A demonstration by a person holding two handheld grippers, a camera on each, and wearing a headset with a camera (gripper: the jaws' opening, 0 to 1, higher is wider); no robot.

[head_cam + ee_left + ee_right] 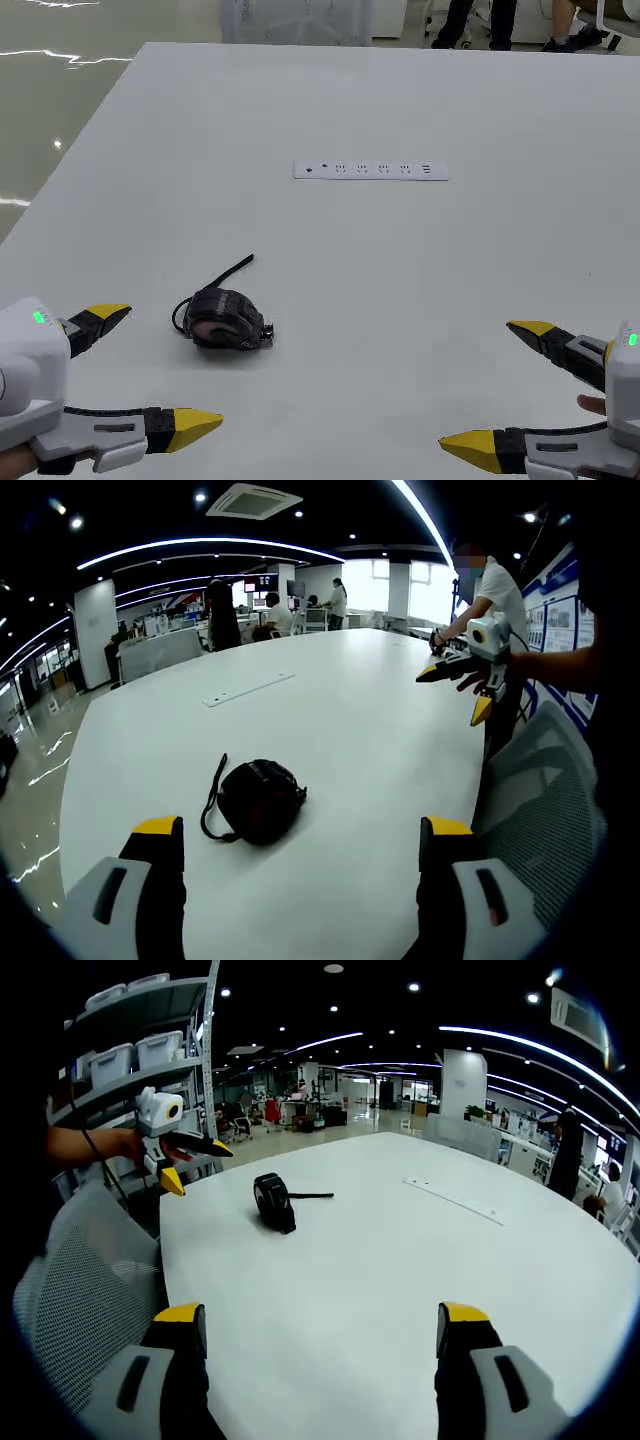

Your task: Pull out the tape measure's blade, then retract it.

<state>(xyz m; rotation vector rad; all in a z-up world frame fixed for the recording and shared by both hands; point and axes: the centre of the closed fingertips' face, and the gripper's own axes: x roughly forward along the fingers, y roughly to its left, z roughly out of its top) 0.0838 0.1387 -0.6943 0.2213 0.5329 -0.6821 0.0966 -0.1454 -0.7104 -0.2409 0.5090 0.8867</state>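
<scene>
Black round tape measure [222, 320] with loop strap: on white table [420, 260], just ahead of left gripper [172, 365], untouched. Left jaws spread; right gripper [476, 382] well apart, jaws spread.

Left gripper [174, 365] and right gripper [476, 382] are white, with black yellow-tipped jaws

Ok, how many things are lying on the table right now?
2: a black tape measure in front of the left gripper, and a white power strip farther back near the middle. Nothing looks hidden.
</scene>
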